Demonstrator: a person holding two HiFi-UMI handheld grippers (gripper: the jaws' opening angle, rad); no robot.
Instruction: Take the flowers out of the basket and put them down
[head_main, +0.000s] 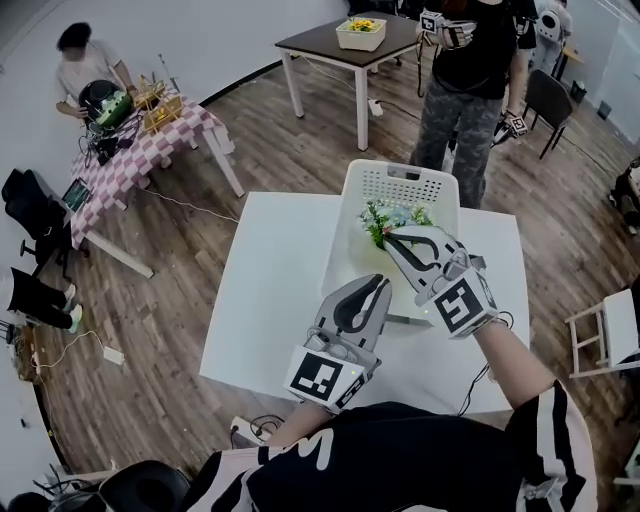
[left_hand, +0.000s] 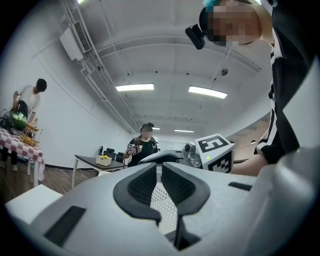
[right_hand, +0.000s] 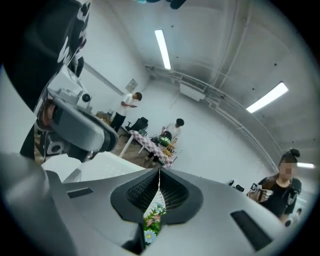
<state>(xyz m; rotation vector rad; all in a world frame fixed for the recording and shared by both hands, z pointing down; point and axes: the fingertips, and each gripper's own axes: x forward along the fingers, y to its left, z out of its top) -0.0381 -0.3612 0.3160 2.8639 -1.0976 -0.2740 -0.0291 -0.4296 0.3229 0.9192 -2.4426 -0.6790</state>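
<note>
a person works two handheld grippers over a white table (head_main: 262, 300). the right gripper (head_main: 388, 238) reaches into a white basket (head_main: 400, 176), its fingers clenched, tips pressed together (right_hand: 160, 171), with the flowers (right_hand: 151, 222) showing in the thin slit between the pads; it appears to be grasping them. seen from the head view, the flowers (head_main: 384, 214), a small green bunch with pale blooms, lie inside the basket just ahead of and under those fingertips, toward the basket's far wall. the left gripper (head_main: 377, 284) hangs at the basket's near edge, just beside the right gripper and behind its tips. its fingers are released, parted by a narrow gap (left_hand: 159, 166) with nothing held; the basket's mesh (left_hand: 161, 200) shows through that gap. beyond the fingertips of both grippers, past the table's far edge, another person (head_main: 468, 90) stands on the wood floor, next to a dark table (head_main: 320, 42) that bears a box of yellow flowers (head_main: 361, 32). well off to the left of the left gripper's fingers, a checked table (head_main: 135, 152) holds clutter.
</note>
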